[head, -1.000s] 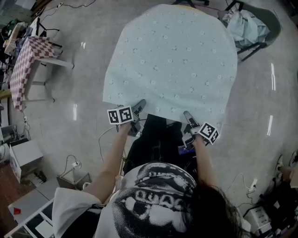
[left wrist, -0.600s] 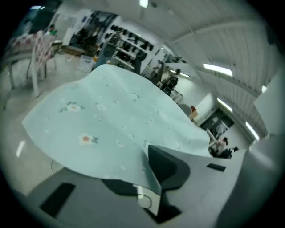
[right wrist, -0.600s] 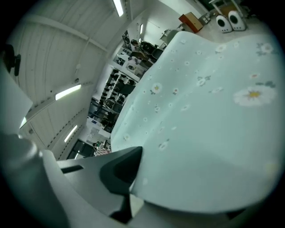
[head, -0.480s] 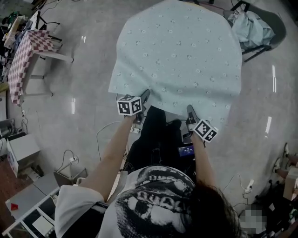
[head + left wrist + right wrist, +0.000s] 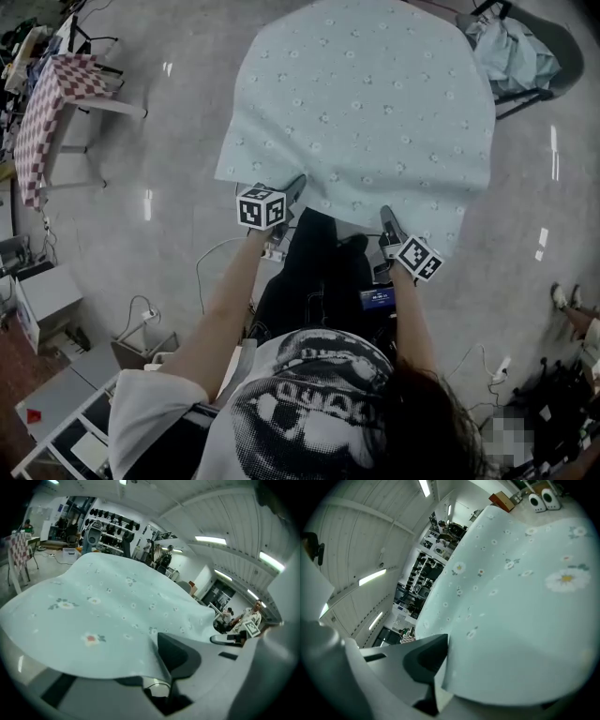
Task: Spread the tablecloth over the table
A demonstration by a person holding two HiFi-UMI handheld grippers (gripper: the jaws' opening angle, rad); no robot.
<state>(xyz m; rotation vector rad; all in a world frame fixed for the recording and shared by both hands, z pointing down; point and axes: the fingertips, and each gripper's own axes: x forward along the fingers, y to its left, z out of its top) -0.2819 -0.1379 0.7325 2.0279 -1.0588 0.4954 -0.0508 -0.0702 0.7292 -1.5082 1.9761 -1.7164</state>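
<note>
Evidently the spread tablecloth (image 5: 361,103) was pinched at its near edge by left gripper (image 5: 294,186) and right gripper (image 5: 385,216), jaws just eased wider; settling and release were judged due.

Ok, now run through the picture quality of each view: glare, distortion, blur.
Head view: sharp in the middle, bent at the edges, with streaks of lamp glare on the glossy floor. Left gripper view: strong fisheye with dark corners; the tablecloth is evenly lit, the fingers soft up close. Right gripper view: same fisheye, ceiling lights blown out.
</note>
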